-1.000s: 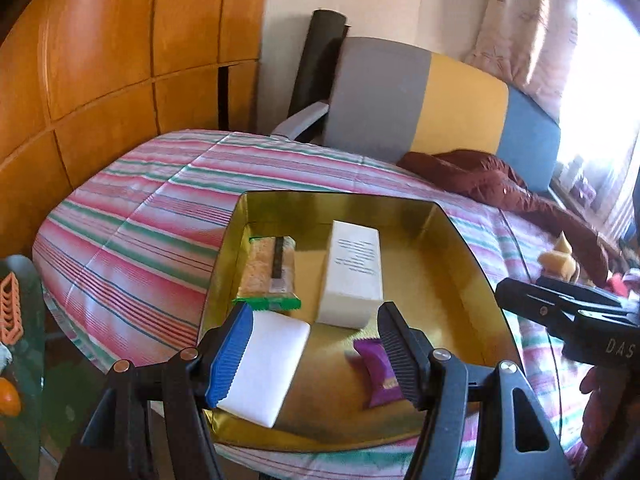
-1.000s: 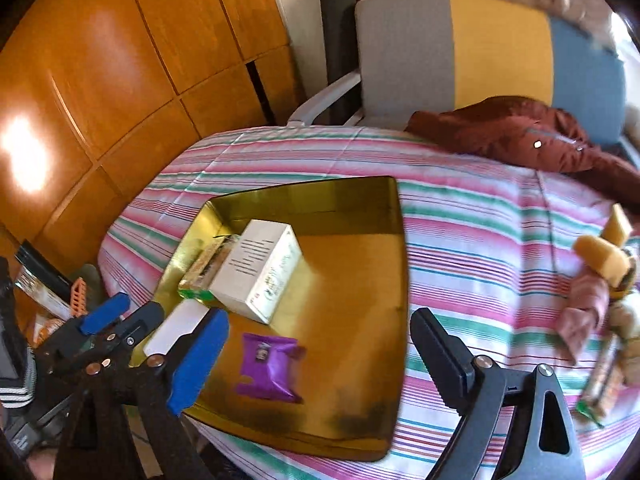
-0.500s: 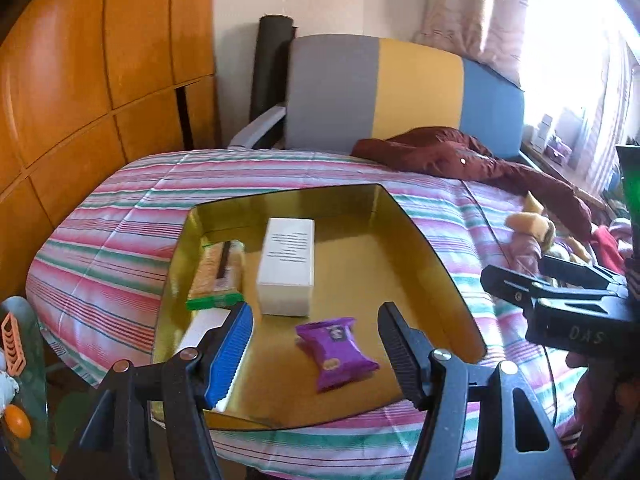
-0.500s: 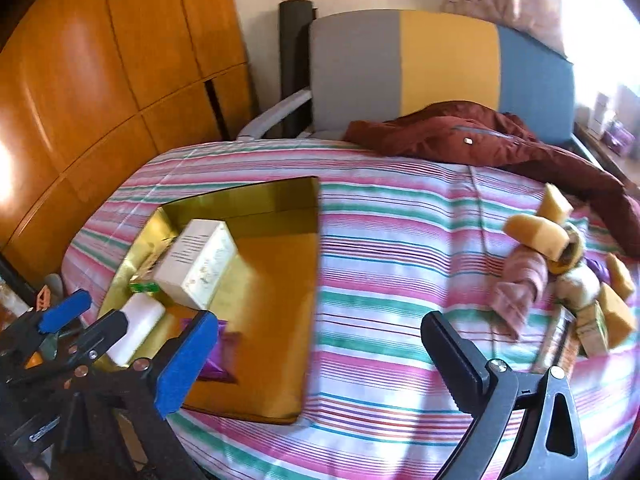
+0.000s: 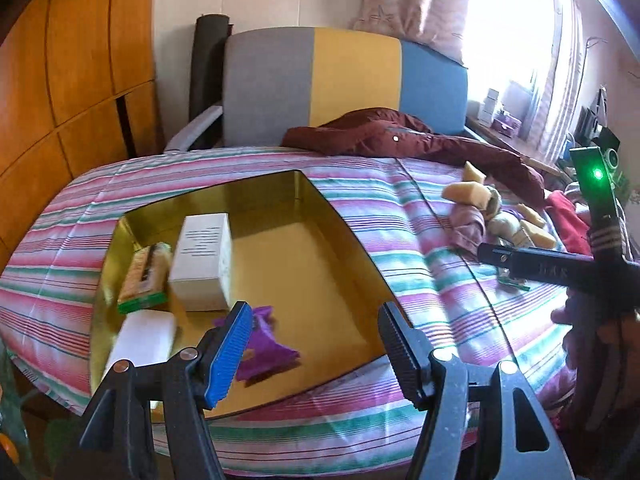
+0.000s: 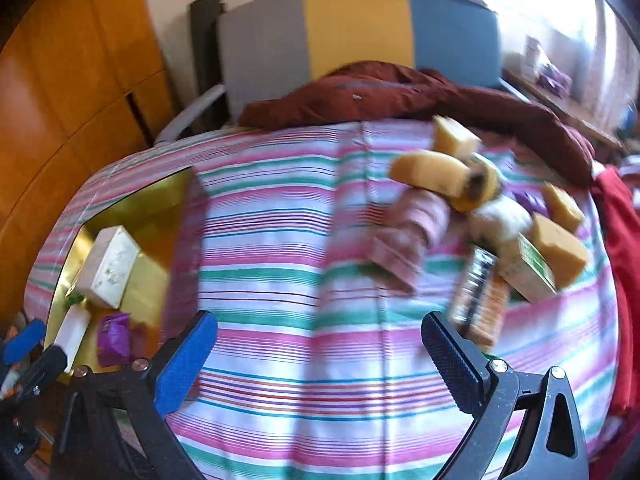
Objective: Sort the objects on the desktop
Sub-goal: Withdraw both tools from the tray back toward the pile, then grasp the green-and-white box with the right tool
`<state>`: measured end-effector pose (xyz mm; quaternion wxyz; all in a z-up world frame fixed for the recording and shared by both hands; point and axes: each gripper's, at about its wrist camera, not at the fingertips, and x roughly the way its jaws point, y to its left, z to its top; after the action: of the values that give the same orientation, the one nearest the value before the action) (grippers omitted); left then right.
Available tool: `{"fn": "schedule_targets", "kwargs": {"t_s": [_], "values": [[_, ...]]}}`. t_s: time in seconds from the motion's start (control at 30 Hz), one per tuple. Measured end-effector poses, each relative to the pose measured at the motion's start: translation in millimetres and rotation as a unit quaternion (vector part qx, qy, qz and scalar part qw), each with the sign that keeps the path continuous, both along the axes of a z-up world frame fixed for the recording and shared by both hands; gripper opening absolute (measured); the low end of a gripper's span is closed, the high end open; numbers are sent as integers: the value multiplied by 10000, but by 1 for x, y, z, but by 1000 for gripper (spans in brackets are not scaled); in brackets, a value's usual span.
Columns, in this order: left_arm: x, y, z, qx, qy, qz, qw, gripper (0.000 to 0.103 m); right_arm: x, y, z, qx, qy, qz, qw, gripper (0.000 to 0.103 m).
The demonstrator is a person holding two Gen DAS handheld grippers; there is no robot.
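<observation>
Lying in gold tray (image 5: pixel 352 236), purple packet (image 5: pixel 266 350) under left tongs (image 5: pixel 314 354).

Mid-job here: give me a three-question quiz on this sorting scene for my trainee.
1. True or false: the purple packet lies inside the gold tray.
2. What does the left hand-held gripper hold? A) white box B) nothing C) sponge
3. Where is the pile of unsorted items: in the tray or on the striped cloth?

Key: 1 true; 2 B; 3 on the striped cloth.
</observation>
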<state>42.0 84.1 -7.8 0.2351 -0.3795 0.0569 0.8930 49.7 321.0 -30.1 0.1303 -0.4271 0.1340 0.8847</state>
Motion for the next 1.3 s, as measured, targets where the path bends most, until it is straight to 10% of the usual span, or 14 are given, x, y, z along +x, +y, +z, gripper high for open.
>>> {"fn": "schedule_targets", "kwargs": {"t_s": [0.7,1.3], "values": [[16,63,-12,-296,-234,-963,9946,66,54,212,-23,-1352,-80,-1712,9759,103],[17,98,-26,-588,-478,-1306,9885,66,22,236,-55,-1547,-218,-1555,9754,103]]}}
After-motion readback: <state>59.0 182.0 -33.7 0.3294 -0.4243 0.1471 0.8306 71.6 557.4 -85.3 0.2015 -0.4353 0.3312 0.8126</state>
